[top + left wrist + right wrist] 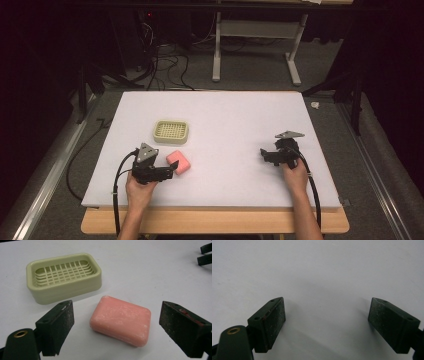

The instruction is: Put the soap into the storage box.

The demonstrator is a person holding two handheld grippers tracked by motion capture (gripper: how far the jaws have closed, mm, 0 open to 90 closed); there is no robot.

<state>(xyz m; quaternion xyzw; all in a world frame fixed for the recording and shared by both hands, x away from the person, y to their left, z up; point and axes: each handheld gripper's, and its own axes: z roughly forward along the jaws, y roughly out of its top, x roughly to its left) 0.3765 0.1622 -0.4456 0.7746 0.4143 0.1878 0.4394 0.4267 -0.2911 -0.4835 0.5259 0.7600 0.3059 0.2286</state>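
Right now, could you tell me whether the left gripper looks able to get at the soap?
Probably yes: the left gripper is open, the soap lies between its jaws, nothing intervening.

You are working in a lab or test studio: a white board point(220, 115) lies on a wooden table point(215, 221), black curtains close off the sides, cables point(165, 65) sprawl across grey carpet, and a desk frame point(255, 45) stands behind.

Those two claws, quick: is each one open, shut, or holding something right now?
Left claw: open, holding nothing; the pink soap lies between its jaws, untouched.
Right claw: open, holding nothing, over the bare table.
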